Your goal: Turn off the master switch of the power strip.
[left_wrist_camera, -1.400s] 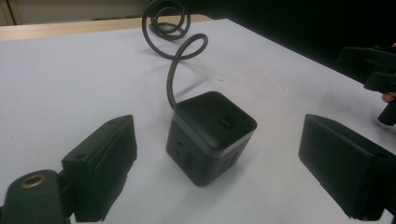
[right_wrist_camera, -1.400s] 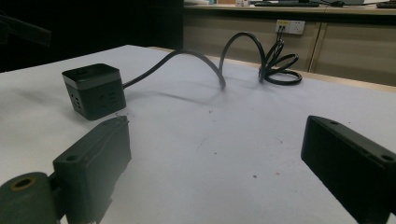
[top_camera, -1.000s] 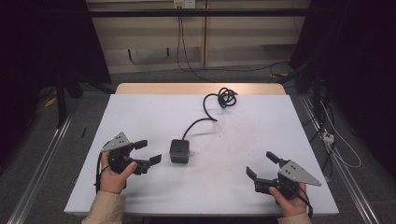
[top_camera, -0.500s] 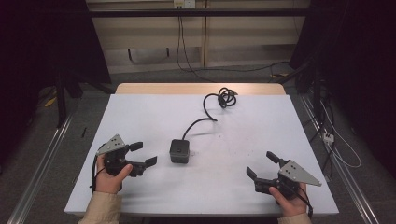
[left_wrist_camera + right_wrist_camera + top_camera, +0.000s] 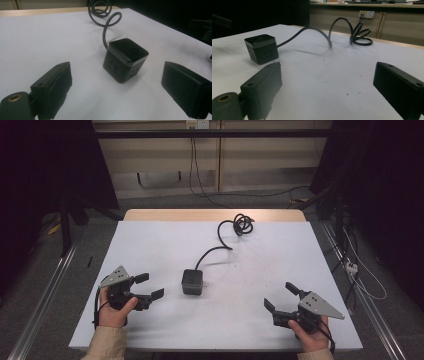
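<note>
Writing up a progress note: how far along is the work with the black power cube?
Nothing looks done: the power cube sits untouched on the table, cord coiled behind. In hand: the open left gripper faces it. Left: grasping it; the right gripper waits open, apart.

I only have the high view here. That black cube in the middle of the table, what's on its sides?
Observer: In the left gripper view, the black cube has socket slots on the two faces turned to that camera.
Operator: And its cable, flat on the table?
Observer: No. In the right gripper view the cable arches up off the white table before dropping to its coil.
Operator: Is the left gripper lined up on the cube?
Observer: The left gripper has its jaws wide open, and the cube sits between and beyond them, untouched.
</note>
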Demonstrator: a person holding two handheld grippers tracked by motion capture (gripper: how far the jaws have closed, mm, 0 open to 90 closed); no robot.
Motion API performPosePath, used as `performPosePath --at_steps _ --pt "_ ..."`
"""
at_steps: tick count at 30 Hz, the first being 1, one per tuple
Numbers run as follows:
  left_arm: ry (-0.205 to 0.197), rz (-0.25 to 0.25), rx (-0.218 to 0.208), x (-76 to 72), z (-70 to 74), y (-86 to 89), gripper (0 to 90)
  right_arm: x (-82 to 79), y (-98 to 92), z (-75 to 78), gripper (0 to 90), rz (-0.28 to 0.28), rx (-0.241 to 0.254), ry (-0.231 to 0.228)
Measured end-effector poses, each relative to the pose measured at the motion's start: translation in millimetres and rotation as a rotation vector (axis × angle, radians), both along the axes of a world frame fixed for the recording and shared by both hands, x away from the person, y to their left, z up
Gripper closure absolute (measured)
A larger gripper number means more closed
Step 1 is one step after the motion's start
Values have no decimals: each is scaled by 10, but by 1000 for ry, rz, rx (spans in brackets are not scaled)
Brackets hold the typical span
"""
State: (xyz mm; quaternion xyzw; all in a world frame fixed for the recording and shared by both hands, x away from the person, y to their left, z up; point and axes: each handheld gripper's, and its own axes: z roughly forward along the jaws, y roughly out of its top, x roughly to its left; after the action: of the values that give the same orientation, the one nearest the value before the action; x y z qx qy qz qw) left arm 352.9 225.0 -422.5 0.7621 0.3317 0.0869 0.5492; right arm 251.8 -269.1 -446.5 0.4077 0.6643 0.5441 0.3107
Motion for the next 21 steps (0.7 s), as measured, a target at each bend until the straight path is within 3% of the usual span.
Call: performPosePath --at_steps 21 --pt "2 29 25 -56 -103 172 90 0 0 -4 76 0 -3 4"
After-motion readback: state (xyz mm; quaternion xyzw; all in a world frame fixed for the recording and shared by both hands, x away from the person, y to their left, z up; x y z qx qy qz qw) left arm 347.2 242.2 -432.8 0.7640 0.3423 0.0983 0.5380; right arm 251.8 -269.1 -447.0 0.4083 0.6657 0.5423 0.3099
